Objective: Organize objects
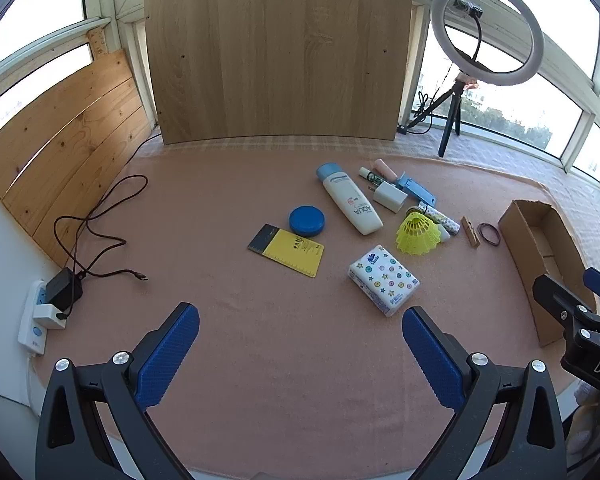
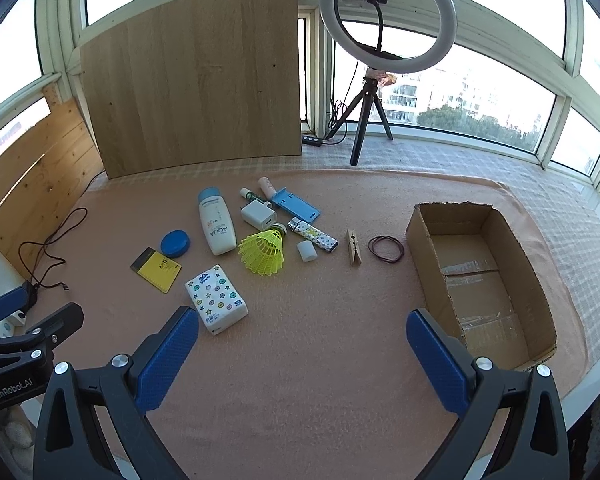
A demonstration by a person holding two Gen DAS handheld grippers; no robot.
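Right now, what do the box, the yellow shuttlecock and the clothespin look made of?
Box: corrugated cardboard, matte brown, ragged torn rim, clear tape strips on the floor inside.
Shuttlecock: likely moulded plastic, neon yellow open lattice skirt; the dark head's material is unclear.
Clothespin: looks like bare pale wood, matte; any spring is too small to tell.

Daylight pours through the windows (image 2: 480, 92) behind the ring light (image 2: 388, 16), blowing the panes out white. The pink mat (image 2: 340, 360) is evenly lit with soft shadows. Both sharp fisheye views bend strongly towards dark corners.
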